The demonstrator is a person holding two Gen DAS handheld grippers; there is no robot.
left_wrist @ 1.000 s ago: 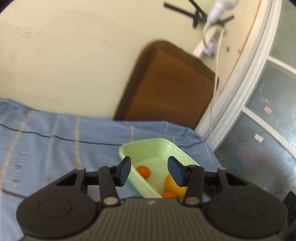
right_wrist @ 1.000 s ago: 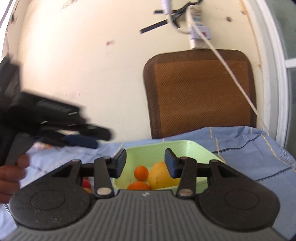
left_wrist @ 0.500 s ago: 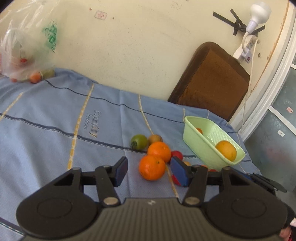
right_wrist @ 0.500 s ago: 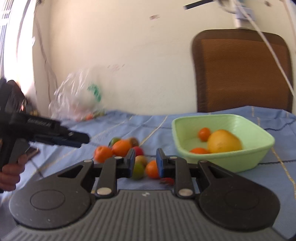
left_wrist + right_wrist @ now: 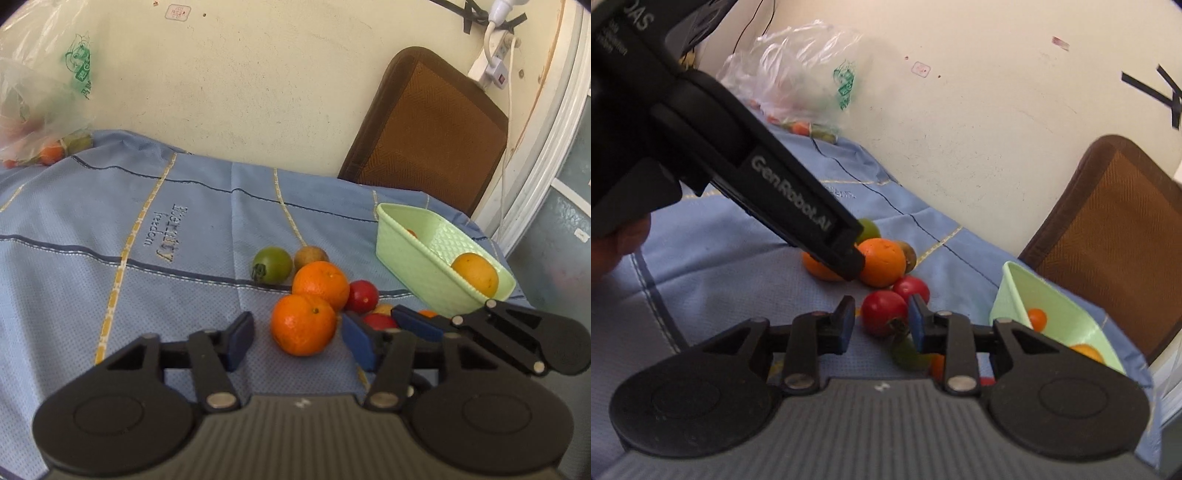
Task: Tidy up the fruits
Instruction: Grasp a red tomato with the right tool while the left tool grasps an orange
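Note:
A pile of fruit lies on the blue cloth [image 5: 147, 295]. The front orange [image 5: 303, 325] sits between the fingers of my left gripper [image 5: 298, 338]. Its jaws are closing, and a gap shows on each side of the orange. Behind it are a second orange [image 5: 320, 284], a green tomato [image 5: 271, 264] and red tomatoes [image 5: 362, 295]. My right gripper [image 5: 881, 325] has its jaws drawn close. A red tomato [image 5: 884, 314] lies on the cloth just past its tips. The pale green basket [image 5: 406, 236] at the right holds a yellow-orange fruit [image 5: 474, 273] and a small orange [image 5: 1036, 319].
A clear plastic bag [image 5: 37, 110] with more fruit lies at the far left by the wall. A brown chair back [image 5: 424, 129] stands behind the basket. A power strip [image 5: 491, 62] with a cord hangs on the wall. A hand [image 5: 613, 243] holds the left gripper [image 5: 846, 258].
Both views swung from the basket to the fruit pile. My left gripper sank toward the front orange and its jaws narrowed. My right gripper rolled, narrowed its jaws and came up to the red tomato.

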